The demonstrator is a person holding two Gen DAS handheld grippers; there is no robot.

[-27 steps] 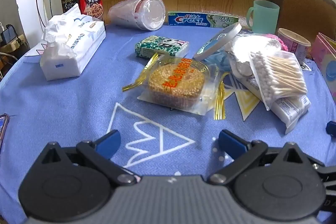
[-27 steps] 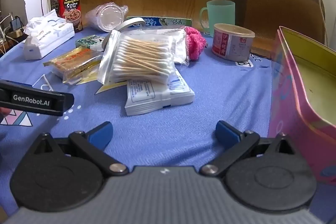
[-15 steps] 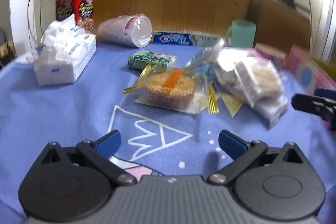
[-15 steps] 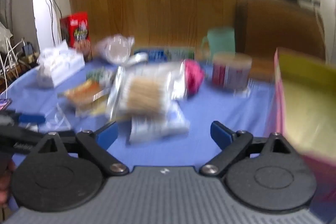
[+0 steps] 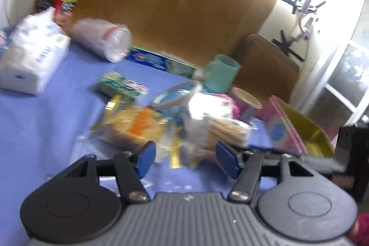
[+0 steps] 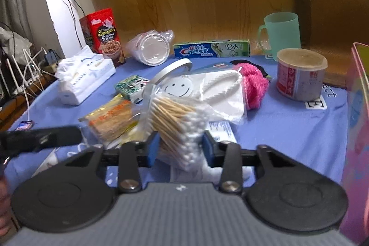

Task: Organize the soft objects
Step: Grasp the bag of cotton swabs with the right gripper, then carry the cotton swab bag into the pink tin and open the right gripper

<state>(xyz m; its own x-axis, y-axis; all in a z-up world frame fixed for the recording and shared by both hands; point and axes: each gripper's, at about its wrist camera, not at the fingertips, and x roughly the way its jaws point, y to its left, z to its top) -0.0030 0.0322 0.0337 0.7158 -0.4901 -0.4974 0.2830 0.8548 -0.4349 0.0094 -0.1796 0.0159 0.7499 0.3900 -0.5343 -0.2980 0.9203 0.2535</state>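
Observation:
My right gripper (image 6: 178,149) is shut on a clear bag of cotton swabs (image 6: 175,123), which stands tilted between its blue pads. The bag also shows blurred in the left wrist view (image 5: 221,130). My left gripper (image 5: 185,159) is open and empty, close in front of the wrapped sesame cake (image 5: 138,128) and the swab bag. A white pouch with a smiley face (image 6: 207,89), a pink fluffy item (image 6: 253,84) and a tissue pack (image 6: 85,77) lie on the blue tablecloth (image 6: 288,130).
A pink tin with a yellow inside (image 5: 297,130) stands open at the right; its wall shows in the right wrist view (image 6: 357,130). A green mug (image 6: 281,31), a lidded cup (image 6: 299,75), a toothpaste box (image 6: 212,50), a red box (image 6: 103,36) and bagged cups (image 6: 150,50) line the back.
My right gripper moved forward and closed on the cotton swab bag, lifting its near end. My left gripper swung right and forward toward the pile, its jaws narrower than before.

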